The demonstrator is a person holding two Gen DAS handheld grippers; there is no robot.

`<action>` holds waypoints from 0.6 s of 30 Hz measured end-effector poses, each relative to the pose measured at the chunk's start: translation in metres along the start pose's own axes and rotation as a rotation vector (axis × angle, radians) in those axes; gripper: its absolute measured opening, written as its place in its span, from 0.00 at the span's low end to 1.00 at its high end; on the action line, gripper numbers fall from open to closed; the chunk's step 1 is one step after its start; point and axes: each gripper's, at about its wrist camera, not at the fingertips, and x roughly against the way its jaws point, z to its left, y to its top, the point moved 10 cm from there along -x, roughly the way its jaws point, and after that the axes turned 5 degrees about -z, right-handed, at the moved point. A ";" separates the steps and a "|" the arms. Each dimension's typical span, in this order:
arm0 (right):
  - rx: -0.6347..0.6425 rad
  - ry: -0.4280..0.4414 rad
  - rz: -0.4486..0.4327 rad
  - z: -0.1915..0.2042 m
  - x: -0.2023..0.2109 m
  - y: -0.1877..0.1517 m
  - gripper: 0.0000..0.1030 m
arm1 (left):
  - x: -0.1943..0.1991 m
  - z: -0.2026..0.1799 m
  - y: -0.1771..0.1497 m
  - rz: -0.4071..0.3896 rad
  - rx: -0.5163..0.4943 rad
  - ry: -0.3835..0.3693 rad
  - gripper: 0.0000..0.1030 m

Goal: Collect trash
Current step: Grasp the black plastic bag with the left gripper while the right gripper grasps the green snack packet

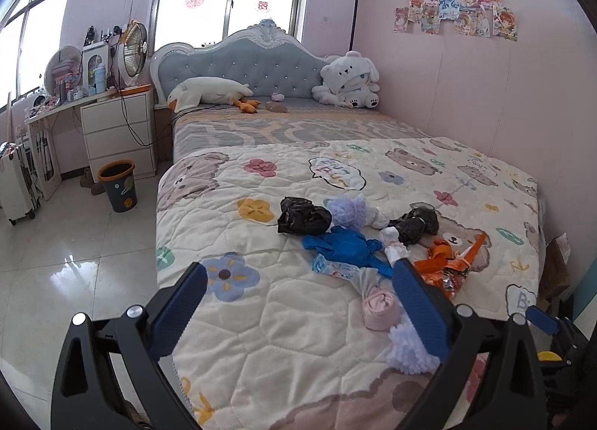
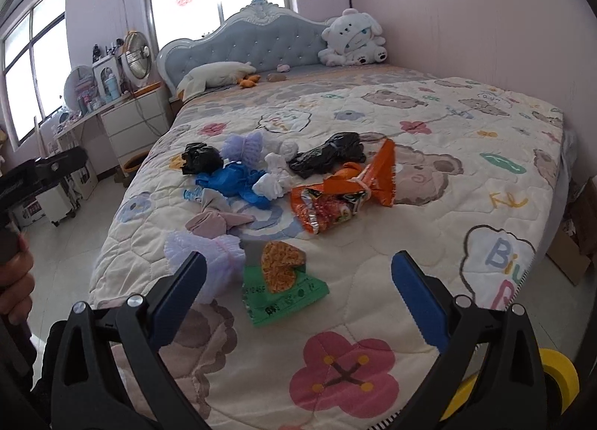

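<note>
Right wrist view: we see the right hand-held gripper point(image 2: 298, 292) with its blue-padded jaws apart and nothing between them, poised above the cream quilted bedspread printed with bears and flowers point(image 2: 429, 206). Just beyond the jaws lies a flat green snack wrapper with an orange noodle picture point(image 2: 281, 290), beside a fluffy lilac bundle point(image 2: 209, 254). Farther on we note a torn orange foil snack bag point(image 2: 350, 195), a crumpled blue plastic bag point(image 2: 231, 180), white balled tissue point(image 2: 274, 180) and two crumpled black plastic bags point(image 2: 201, 157) point(image 2: 328, 156), all clustered mid-bed.

Left wrist view: we see the left hand-held gripper point(image 1: 298, 303), likewise apart and empty, over the same spread, its right pad just beside a rolled pink cloth point(image 1: 380, 308). On the tiled floor point(image 1: 74, 262) beside the bed, well apart from the litter, stands a dark round wastebasket with an orange rim point(image 1: 118, 185), before a white drawer unit point(image 1: 119, 131). A white plush dog point(image 1: 350, 81) sits against the blue tufted headboard point(image 1: 242, 68).
</note>
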 end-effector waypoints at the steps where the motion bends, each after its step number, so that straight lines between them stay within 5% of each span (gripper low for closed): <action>1: 0.004 0.002 0.000 0.003 -0.004 0.001 0.93 | -0.010 0.002 0.003 0.002 -0.015 0.011 0.93; 18: 0.002 0.011 0.121 0.008 -0.056 -0.005 0.93 | -0.183 0.007 0.008 0.179 -0.099 0.011 0.93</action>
